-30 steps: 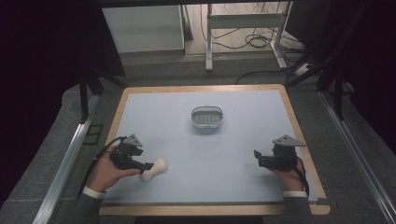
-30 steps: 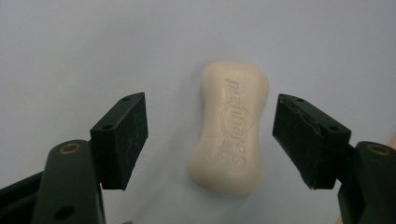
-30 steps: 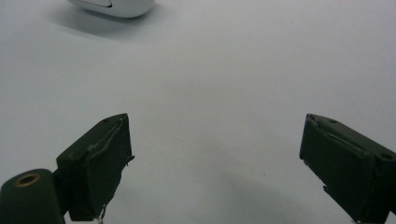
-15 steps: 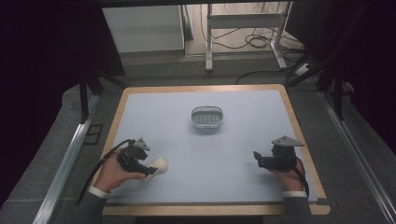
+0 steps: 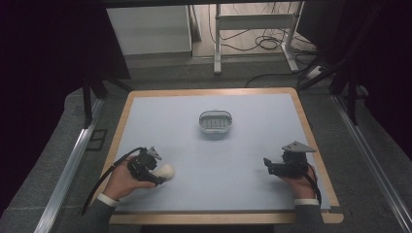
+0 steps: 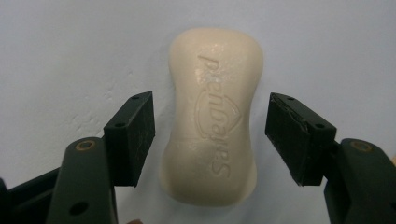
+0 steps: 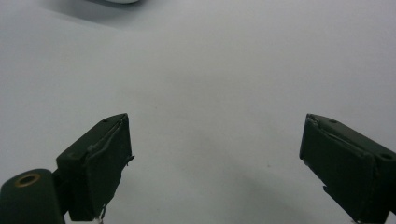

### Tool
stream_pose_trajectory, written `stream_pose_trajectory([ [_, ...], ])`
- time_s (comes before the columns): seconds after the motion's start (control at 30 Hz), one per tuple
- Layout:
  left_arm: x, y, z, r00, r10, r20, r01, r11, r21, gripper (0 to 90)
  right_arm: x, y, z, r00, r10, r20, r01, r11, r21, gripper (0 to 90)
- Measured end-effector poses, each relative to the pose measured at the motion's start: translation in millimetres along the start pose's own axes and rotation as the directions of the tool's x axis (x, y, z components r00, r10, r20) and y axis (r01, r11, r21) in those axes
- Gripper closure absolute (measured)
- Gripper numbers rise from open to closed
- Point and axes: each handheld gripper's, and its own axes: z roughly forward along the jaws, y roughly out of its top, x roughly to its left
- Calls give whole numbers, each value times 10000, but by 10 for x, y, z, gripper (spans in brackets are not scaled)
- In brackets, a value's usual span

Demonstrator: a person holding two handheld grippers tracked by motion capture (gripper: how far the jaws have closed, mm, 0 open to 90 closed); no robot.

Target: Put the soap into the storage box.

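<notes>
A cream bar of soap (image 6: 214,116) lies flat on the pale blue table, embossed lettering facing up. My left gripper (image 6: 210,135) is open, its two black jaws standing either side of the soap's middle with a gap on each side. From above, the soap (image 5: 166,170) sits at the front left with the left gripper (image 5: 156,175) over it. A grey soap dish (image 5: 215,122) stands at the table's centre back. At the front right, my right gripper (image 5: 266,163) is held open over bare table (image 7: 219,93), nothing between its jaws.
The table (image 5: 252,145) has a wooden rim (image 5: 311,126). Dark floor, metal rails and a desk frame with cables lie beyond the far edge. A forearm in a dark sleeve (image 5: 92,216) comes in at the bottom left, another at the bottom right.
My left gripper has swung round and dropped over the soap, its jaws now straddling the bar. The right gripper has barely moved.
</notes>
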Motion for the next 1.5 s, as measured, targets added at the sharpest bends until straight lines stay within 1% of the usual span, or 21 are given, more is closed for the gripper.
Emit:
stream_pose_trajectory([
  [0.07,0,4,14,10000,5,-36,-5,10000,35,339,2,0,0,10000,-5,3,5,10000,0,87],
  [0.13,2,14,57,9999,32,-127,-30,9998,180,358,0,-1,3,10000,16,-28,-16,10000,37,87],
  [0.3,-7,23,101,10000,92,-20,-91,9991,413,443,-5,-1,1,10000,18,-4,-18,10000,30,87],
  [0.37,-14,24,103,9999,161,-49,-159,9988,460,486,-7,-2,0,10000,27,3,-27,10000,29,87],
  [0.4,-14,24,103,9999,161,-49,-159,9988,460,493,-7,-3,2,10000,32,13,-32,10000,20,87],
  [0.53,-29,29,102,9997,196,-140,-189,9985,505,496,-5,-2,2,10000,21,23,-21,10000,43,87],
  [0.63,-49,28,99,9990,365,-274,-352,9983,469,497,1,-2,5,10000,18,45,-18,10000,45,87],
  [0.7,-49,26,95,9990,372,-265,-359,9982,471,498,0,-3,6,10000,22,54,-22,10000,46,87],
  [0.77,-35,26,64,9992,365,-188,-357,9985,418,498,-1,-4,8,10000,21,71,-21,10000,55,87],
  [0.97,-7,43,-13,9991,348,-260,-339,9988,353,498,3,-5,13,9999,-20,99,20,10000,63,87],
  [1.03,20,57,-47,9993,335,-171,-329,9989,342,498,7,-4,11,9999,-43,129,43,10000,26,87],
  [1.1,37,68,-65,9993,313,-193,-306,9990,311,498,7,-4,11,9999,-45,124,45,10000,25,87],
  [1.2,55,82,-86,9995,264,-198,-260,9995,203,498,5,-4,11,9999,-29,117,28,10000,33,87],
  [1.23,73,95,-105,9996,240,-135,-238,9997,115,498,4,-5,11,9999,-2,118,2,10000,22,87],
  [1.33,79,113,-110,9995,267,-169,-267,9996,3,498,1,-6,15,9999,9,139,-9,10000,23,87],
  [1.43,99,169,-114,9996,269,-126,-271,9995,-165,498,3,-10,28,9999,-13,127,12,10000,81,87],
  [1.5,109,185,-118,9995,294,-113,-296,9994,-161,498,7,-10,30,9999,-38,124,37,10000,84,87],
])
